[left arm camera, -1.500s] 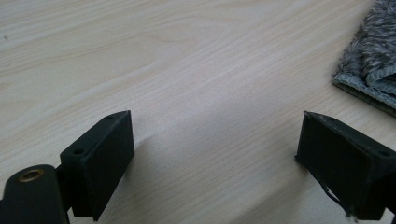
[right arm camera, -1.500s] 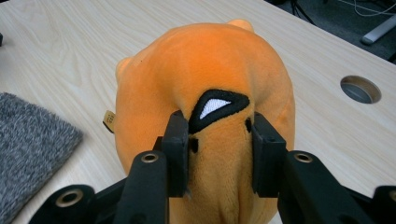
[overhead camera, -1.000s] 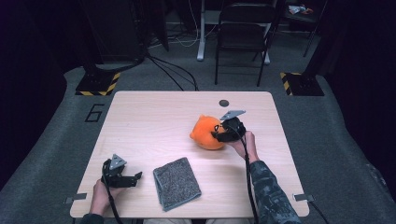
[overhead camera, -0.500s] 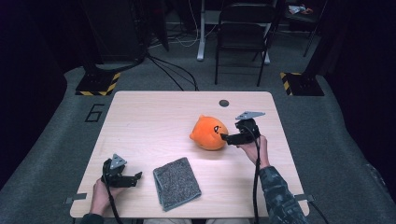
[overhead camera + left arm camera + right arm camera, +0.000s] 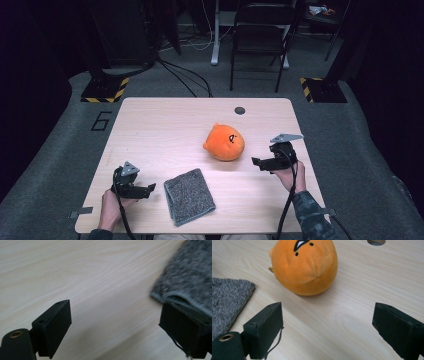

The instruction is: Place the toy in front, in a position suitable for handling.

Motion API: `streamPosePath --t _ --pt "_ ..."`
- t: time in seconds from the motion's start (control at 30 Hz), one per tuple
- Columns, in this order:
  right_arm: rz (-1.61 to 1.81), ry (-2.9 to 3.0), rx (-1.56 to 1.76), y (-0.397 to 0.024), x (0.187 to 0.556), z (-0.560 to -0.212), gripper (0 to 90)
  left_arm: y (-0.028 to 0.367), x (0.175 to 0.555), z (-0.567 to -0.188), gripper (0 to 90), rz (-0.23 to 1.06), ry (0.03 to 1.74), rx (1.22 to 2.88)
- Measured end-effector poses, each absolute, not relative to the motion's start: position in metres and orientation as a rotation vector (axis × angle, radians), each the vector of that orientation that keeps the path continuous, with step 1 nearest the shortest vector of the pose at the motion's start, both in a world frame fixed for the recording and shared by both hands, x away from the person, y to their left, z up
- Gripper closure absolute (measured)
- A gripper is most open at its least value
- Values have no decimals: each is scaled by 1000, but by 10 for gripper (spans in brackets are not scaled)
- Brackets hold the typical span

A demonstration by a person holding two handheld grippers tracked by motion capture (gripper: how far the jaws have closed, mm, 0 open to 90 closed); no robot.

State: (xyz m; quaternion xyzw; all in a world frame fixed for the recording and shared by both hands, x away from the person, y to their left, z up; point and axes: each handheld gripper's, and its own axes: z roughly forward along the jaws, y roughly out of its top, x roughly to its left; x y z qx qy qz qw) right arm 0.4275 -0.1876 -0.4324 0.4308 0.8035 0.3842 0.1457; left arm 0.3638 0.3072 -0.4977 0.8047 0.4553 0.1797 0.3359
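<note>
Plush toy [image 5: 224,142], orange, round, small stitched face on top: sits free on the counter [image 5: 165,125] right of centre, nearer the right edge than the left. Judged light, soft and squashy; will dent under the pads and may roll, so best taken across its widest middle, not by the face. Grey cloth [image 5: 189,195], folded, lies flat by the near edge; limp, best pinched at a corner. Right hand-held gripper [image 5: 257,162] stands just right of the toy, apart from it, jaws just opened wide with nothing between. Left hand-held gripper [image 5: 150,189] sits near the cloth's left edge, jaws apart, empty.
</note>
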Motion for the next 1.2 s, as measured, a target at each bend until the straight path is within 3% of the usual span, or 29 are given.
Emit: streamPosePath --t 0.4,0.73,0.9,1.07,1.2 --pt "1040 2328 1299 -216 391 -442 80 252 348 -481 104 373 1028 2059" --pt "1008 2333 1316 -217 389 -451 88 192 345 -496 114 339 973 2294" --pt "1005 2340 1319 -215 387 -452 93 188 344 -508 145 338 956 2351" --pt "999 2358 1337 -216 383 -459 107 190 343 -510 253 330 906 2359" --pt "997 2371 1330 -216 385 -460 122 193 343 -508 480 342 908 2337"
